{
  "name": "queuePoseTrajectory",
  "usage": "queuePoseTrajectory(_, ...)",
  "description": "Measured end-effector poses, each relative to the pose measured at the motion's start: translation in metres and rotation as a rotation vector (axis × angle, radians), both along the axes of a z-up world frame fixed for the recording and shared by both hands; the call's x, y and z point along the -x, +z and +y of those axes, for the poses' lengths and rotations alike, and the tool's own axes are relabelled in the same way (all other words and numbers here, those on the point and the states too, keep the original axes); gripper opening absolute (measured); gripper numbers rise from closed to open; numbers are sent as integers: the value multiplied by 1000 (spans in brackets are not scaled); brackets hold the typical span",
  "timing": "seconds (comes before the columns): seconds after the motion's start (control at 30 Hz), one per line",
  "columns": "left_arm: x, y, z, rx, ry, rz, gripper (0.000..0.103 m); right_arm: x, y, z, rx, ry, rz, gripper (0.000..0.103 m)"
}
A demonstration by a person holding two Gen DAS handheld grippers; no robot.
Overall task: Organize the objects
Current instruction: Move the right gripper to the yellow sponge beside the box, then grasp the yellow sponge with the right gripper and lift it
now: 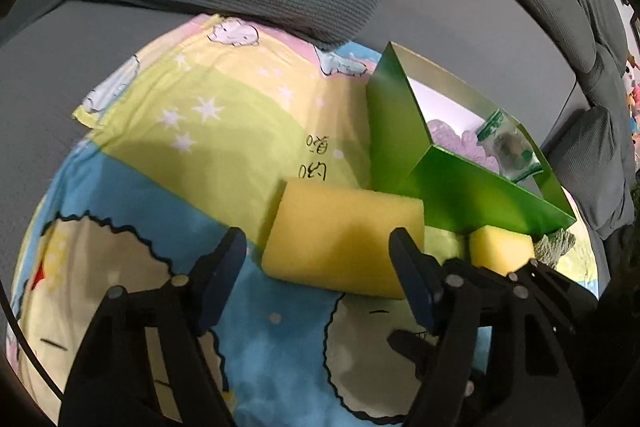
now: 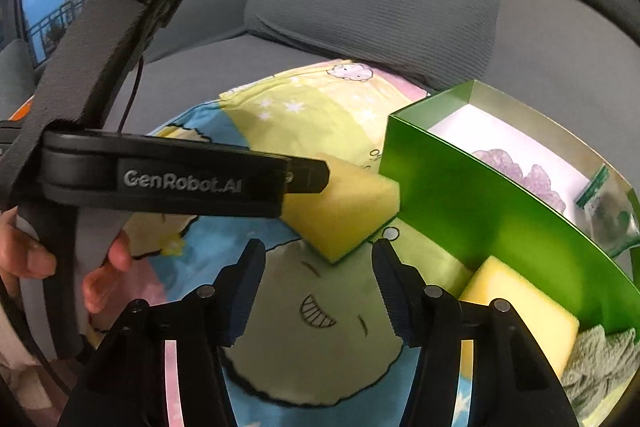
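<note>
In the right wrist view the left gripper (image 2: 308, 177) covers the far left part of the sponge (image 2: 344, 211) ahead of the right gripper (image 2: 318, 283). The second sponge (image 2: 520, 315), to its right, is partly hidden behind a finger. The sachet (image 2: 612, 223) in the box (image 2: 480, 203) is cut by the picture's edge, its print too blurred to read.

Grey sofa (image 1: 120, 39) bearing a cartoon-print cloth (image 1: 224, 131); on the cloth lie two yellow sponges (image 1: 344, 235) (image 1: 500, 251) and an open green box (image 1: 460, 187).
</note>
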State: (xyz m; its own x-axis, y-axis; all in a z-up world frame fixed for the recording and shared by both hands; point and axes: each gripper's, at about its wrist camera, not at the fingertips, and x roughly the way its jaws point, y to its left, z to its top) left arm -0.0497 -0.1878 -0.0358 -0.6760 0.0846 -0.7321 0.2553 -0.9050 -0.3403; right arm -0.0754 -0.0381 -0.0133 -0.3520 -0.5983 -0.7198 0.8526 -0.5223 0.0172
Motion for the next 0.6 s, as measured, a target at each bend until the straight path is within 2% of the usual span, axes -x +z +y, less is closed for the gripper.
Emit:
queuePoseTrajectory(0.13, 8, -8, 1, -14, -25, -18, 69, 13, -6, -3, 0, -15, -42, 51)
queuePoseTrajectory(0.23, 13, -12, -2, -58, -32, -25, 64, 21, -10, -11, -7, -11, -65, 46)
queuePoseTrajectory(0.47, 15, -15, -1, -54, -34, -50, 60, 34, -19, -21, -25, -22, -116, 32)
queuePoseTrajectory(0.6, 13, -8, 5, -13, -38, -49, 56, 30, -17, -21, -32, -29, -93, 29)
